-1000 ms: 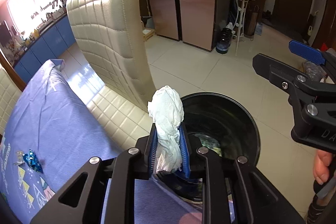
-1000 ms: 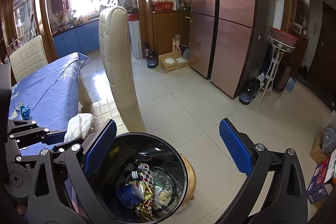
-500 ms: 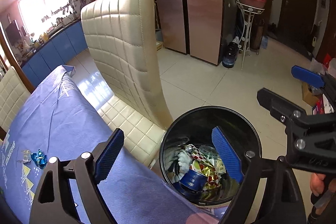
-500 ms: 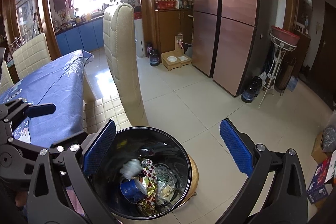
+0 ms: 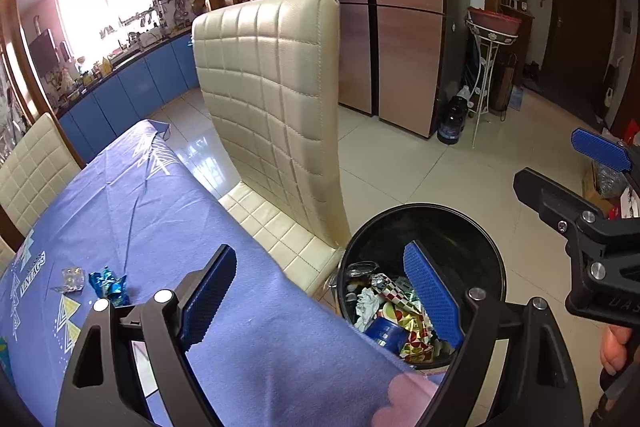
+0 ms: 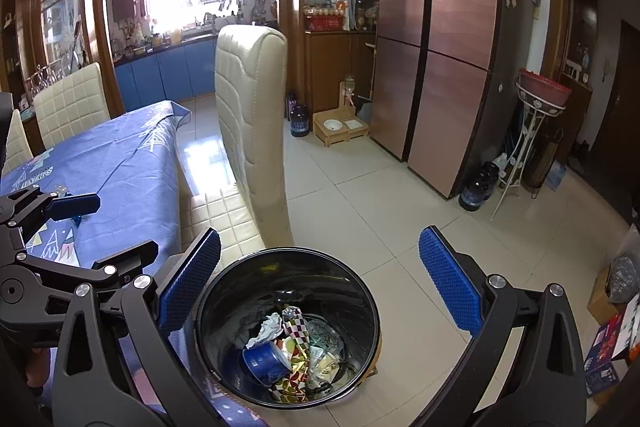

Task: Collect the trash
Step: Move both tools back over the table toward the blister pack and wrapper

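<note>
A black round trash bin (image 5: 472, 227) (image 6: 360, 291) stands on the floor beside the table. Inside lie a crumpled white tissue (image 6: 269, 327) (image 5: 368, 303), a blue cup (image 6: 266, 361) and coloured wrappers. My left gripper (image 5: 320, 297) is open and empty over the table edge, its right finger above the bin. My right gripper (image 6: 320, 281) is open and empty above the bin. A blue foil wrapper (image 5: 109, 283) and a clear wrapper (image 5: 71, 277) lie on the blue tablecloth (image 5: 140, 211).
A cream quilted chair (image 5: 276, 107) (image 6: 250, 131) stands between the table and the open tiled floor. More cream chairs (image 6: 70, 107) stand at the far side. A fridge (image 6: 452, 39), a plant stand (image 6: 536, 131) and boxes (image 6: 612, 311) line the right.
My left gripper opened and let the white tissue fall into the bin. It then drew back over the table. The right gripper stayed open above the bin.
</note>
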`<act>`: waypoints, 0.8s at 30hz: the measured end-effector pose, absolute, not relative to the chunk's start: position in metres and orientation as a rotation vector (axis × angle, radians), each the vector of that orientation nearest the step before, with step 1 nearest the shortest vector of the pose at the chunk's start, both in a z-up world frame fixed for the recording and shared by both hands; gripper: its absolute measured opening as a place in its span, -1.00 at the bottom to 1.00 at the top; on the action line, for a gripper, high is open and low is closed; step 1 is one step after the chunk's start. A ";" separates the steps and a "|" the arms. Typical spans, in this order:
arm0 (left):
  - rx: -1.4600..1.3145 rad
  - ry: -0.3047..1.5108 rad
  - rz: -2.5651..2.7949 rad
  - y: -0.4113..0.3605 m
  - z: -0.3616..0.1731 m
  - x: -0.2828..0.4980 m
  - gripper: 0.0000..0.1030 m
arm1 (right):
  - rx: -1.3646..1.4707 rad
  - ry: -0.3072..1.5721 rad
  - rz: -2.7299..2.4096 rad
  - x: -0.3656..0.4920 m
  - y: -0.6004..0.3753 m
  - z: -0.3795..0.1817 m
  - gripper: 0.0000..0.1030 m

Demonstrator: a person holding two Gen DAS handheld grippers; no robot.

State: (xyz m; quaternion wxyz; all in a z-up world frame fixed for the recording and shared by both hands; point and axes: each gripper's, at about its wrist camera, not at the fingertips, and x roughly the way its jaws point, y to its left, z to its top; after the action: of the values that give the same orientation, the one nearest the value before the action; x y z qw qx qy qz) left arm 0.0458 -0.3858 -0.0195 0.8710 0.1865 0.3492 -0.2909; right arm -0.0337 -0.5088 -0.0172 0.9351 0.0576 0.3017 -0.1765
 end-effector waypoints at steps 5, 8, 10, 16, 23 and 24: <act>0.361 0.726 -0.560 -0.349 -0.016 0.055 0.62 | 0.077 0.628 -0.311 -0.017 -0.473 -0.016 0.91; 0.346 0.727 -0.501 -0.319 -0.017 0.066 0.62 | 0.037 0.643 -0.271 -0.001 -0.446 -0.019 0.91; 0.327 0.737 -0.463 -0.296 -0.018 0.076 0.62 | 0.014 0.651 -0.239 0.013 -0.425 -0.022 0.90; 0.289 0.769 -0.318 -0.218 -0.030 0.111 0.62 | -0.015 0.702 -0.113 0.058 -0.370 -0.037 0.86; 0.236 0.829 -0.177 -0.127 -0.053 0.160 0.62 | -0.081 0.767 0.005 0.117 -0.298 -0.059 0.86; 0.229 0.839 -0.165 -0.114 -0.057 0.170 0.62 | -0.085 0.778 0.018 0.125 -0.290 -0.062 0.86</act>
State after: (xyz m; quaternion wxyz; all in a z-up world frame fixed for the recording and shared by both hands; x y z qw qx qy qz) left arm 0.1698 -0.1140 -0.0572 0.9037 0.1107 0.4058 -0.0798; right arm 0.1251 -0.2898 -0.0624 0.9243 -0.0413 0.3792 0.0087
